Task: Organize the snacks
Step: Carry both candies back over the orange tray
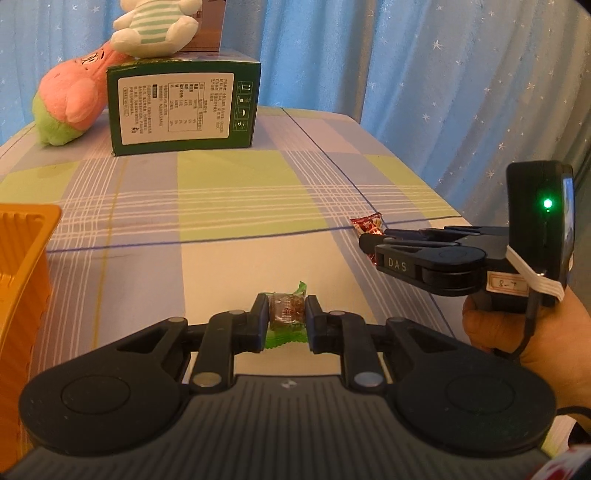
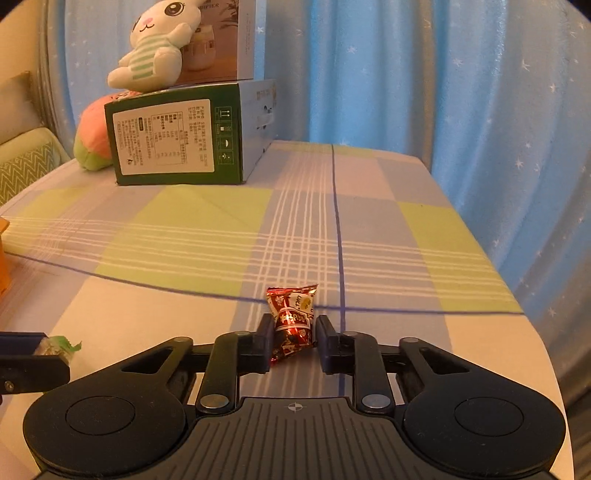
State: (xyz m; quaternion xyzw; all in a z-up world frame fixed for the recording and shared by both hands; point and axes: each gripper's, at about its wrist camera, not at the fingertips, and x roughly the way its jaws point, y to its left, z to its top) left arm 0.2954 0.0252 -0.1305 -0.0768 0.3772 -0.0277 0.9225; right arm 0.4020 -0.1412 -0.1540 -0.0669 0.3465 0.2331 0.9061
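Observation:
My left gripper (image 1: 287,317) is shut on a green-wrapped brown candy (image 1: 286,310), low over the checked tablecloth. The candy also shows in the right wrist view (image 2: 59,345). My right gripper (image 2: 293,341) is shut on a red-wrapped candy (image 2: 291,319) near the table's right side. In the left wrist view the right gripper (image 1: 369,242) lies to the right with the red candy (image 1: 365,221) at its tips. An orange ribbed tray (image 1: 22,280) stands at the left edge.
A green box (image 1: 183,107) stands at the back of the table (image 1: 229,206) with a white plush rabbit (image 1: 155,27) on top and a pink-green plush (image 1: 70,99) beside it. Blue star curtains hang behind. The table's right edge is near the right gripper.

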